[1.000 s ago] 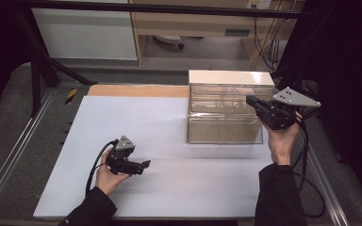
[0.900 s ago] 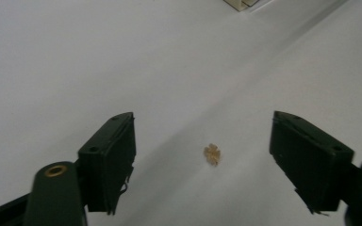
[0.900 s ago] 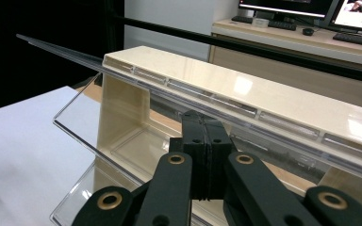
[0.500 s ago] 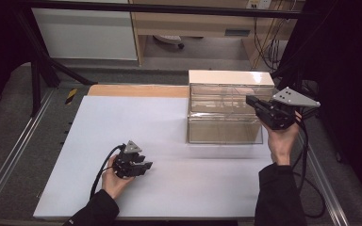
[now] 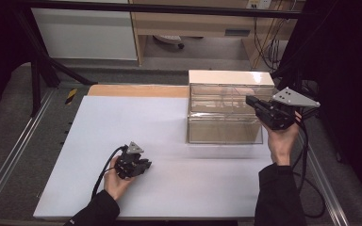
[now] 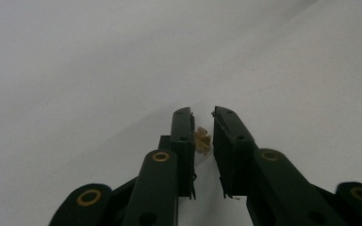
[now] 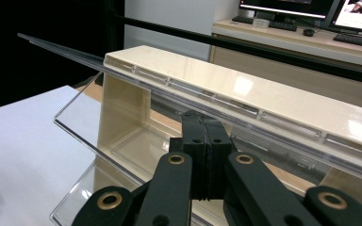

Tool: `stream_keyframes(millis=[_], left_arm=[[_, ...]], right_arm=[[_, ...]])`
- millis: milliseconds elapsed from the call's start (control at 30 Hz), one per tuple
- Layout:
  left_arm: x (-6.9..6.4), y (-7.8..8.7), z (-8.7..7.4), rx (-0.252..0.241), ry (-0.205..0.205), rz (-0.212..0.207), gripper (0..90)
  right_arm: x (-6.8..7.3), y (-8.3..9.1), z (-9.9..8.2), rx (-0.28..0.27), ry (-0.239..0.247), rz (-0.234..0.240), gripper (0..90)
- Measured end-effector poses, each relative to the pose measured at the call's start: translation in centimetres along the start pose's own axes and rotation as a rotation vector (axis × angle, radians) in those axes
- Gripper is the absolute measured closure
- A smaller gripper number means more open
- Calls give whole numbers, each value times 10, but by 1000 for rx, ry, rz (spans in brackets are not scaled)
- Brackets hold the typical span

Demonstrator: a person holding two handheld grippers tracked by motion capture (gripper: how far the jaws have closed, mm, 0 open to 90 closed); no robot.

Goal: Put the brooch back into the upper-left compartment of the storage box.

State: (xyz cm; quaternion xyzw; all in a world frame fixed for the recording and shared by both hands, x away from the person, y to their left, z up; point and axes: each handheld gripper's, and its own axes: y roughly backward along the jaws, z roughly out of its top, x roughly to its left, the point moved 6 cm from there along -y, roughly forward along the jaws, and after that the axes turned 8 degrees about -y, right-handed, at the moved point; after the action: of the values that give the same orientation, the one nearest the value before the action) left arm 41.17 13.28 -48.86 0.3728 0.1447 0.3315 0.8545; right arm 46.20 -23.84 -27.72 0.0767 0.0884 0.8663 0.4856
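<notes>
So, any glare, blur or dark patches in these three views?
High view: sharp, dark at both side edges. Left gripper view: soft, a small yellowish crumb blurry between the left gripper's black jaws. Right gripper view: glare patches on the cream-topped clear plastic case.

Lab/office setup: monitors [image 7: 311,7] + keyboard [image 7: 358,38] on desk [image 7: 273,35], black frame rail [image 5: 169,7], cables [image 5: 268,33].
</notes>
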Motion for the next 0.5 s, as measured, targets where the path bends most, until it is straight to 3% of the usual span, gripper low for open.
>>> stream_keyframes(millis=[500], left_arm=[[2, -1, 0, -4, -1, 3, 845]], right_arm=[[0, 0, 0, 1, 1, 1, 900]])
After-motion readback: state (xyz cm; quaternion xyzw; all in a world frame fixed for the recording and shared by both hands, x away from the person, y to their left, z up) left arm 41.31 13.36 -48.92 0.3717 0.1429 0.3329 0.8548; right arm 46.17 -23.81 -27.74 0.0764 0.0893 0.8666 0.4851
